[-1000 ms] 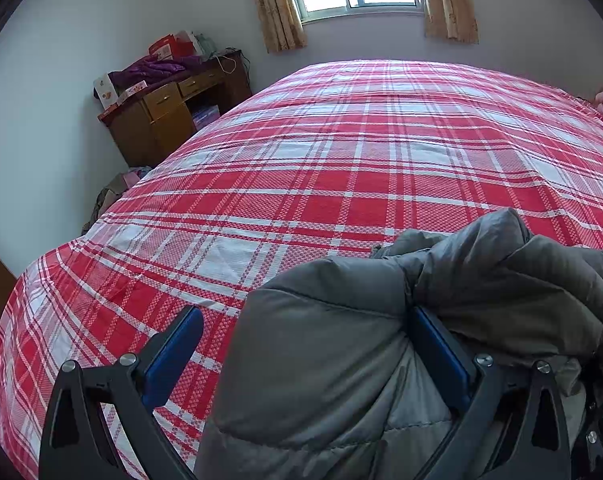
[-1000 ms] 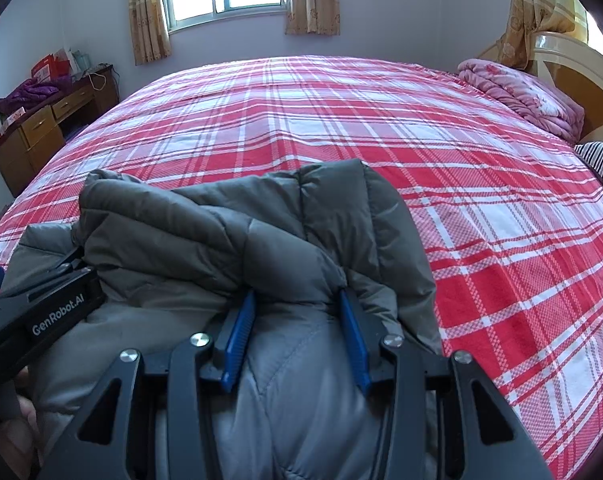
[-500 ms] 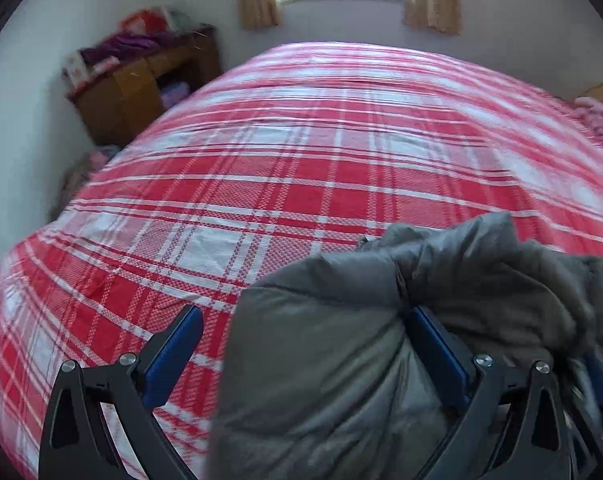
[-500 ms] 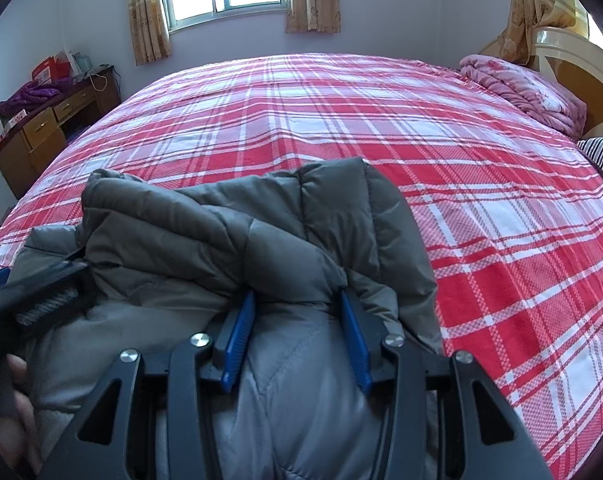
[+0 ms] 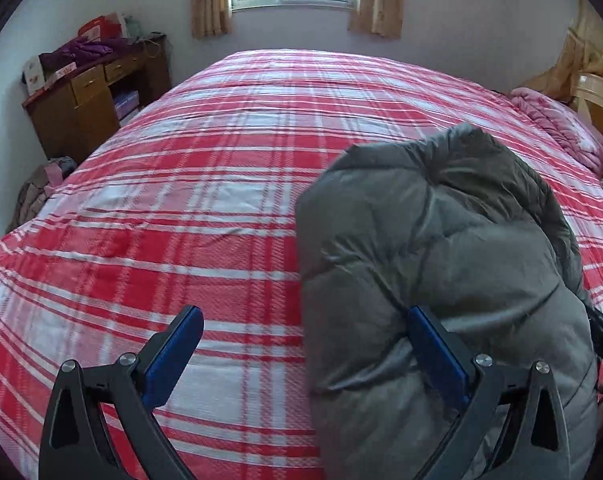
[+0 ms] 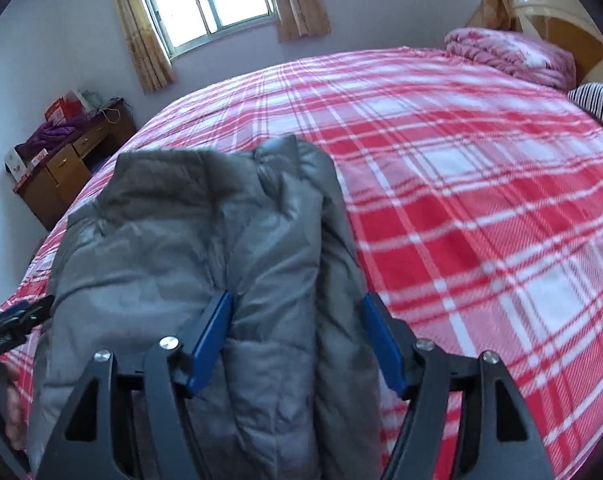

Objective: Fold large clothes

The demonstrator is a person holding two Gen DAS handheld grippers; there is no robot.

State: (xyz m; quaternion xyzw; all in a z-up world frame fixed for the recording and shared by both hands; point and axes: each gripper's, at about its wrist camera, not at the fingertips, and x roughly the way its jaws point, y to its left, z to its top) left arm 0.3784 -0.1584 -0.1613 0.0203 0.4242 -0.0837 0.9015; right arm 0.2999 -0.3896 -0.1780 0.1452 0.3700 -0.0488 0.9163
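A grey puffer jacket (image 5: 441, 240) lies bundled on the red plaid bedspread (image 5: 181, 200), stretched away from both grippers. My left gripper (image 5: 305, 344) stands wide open. Its right finger (image 5: 437, 352) rests against the jacket's near edge, and its left finger is over bare bedspread. In the right wrist view the jacket (image 6: 221, 232) has a thick fold running between the blue pads of my right gripper (image 6: 297, 340). Those jaws are opening, and the fold looks slack rather than pinched. The left gripper (image 6: 17, 320) shows at the left edge, beside the jacket.
A wooden desk (image 5: 85, 96) piled with clothes and boxes stands left of the bed under a curtained window. A pink quilt (image 6: 513, 52), a striped pillow (image 6: 597, 100) and the headboard (image 6: 561, 8) are at the far right. A hand (image 6: 13, 412) shows at lower left.
The right gripper's jaws have spread apart around the jacket fold that they were pinching. Both views have swung, and the jacket now lies longer and flatter on the bed.
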